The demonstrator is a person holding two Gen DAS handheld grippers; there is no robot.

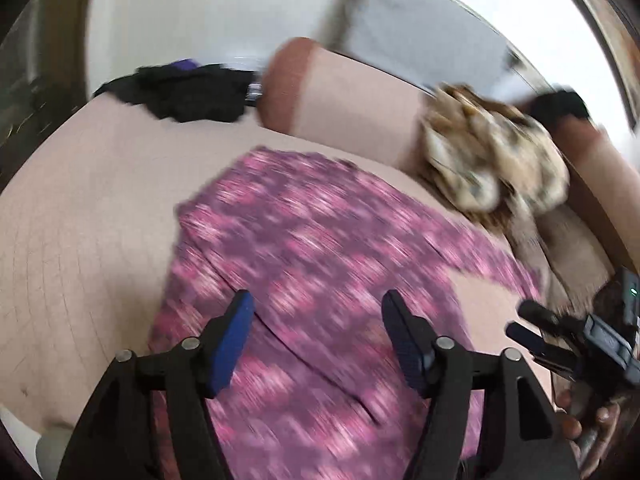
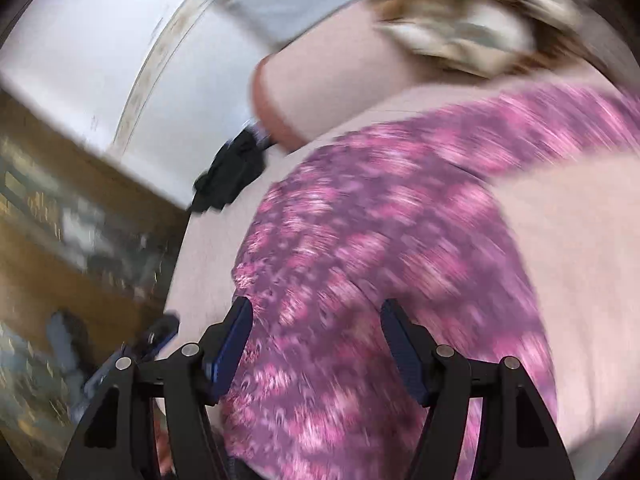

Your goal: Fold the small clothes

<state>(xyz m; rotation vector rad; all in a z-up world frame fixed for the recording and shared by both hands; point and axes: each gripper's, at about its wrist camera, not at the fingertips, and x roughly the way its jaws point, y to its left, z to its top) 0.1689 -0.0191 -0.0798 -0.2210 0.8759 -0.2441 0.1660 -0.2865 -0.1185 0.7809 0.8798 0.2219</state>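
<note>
A pink and purple patterned garment (image 1: 320,232) (image 2: 380,220) lies spread flat on a pale beige bed surface (image 1: 80,220). My left gripper (image 1: 319,304) hovers over the garment's near part, open, with only the cloth below showing between its blue pads. The right gripper (image 2: 316,308) is also open above the garment's near edge, holding nothing. It shows at the right edge of the left wrist view (image 1: 528,322), with a person's hand under it. Both views are motion-blurred.
A heap of black clothes (image 1: 188,92) (image 2: 232,176) lies at the far side of the bed. A beige bolster with a brown end (image 1: 352,92) (image 2: 320,92) lies behind the garment, with a crumpled tan and cream patterned cloth (image 1: 492,160) (image 2: 472,20) beside it. A brown floor (image 2: 60,200) lies off the bed's edge.
</note>
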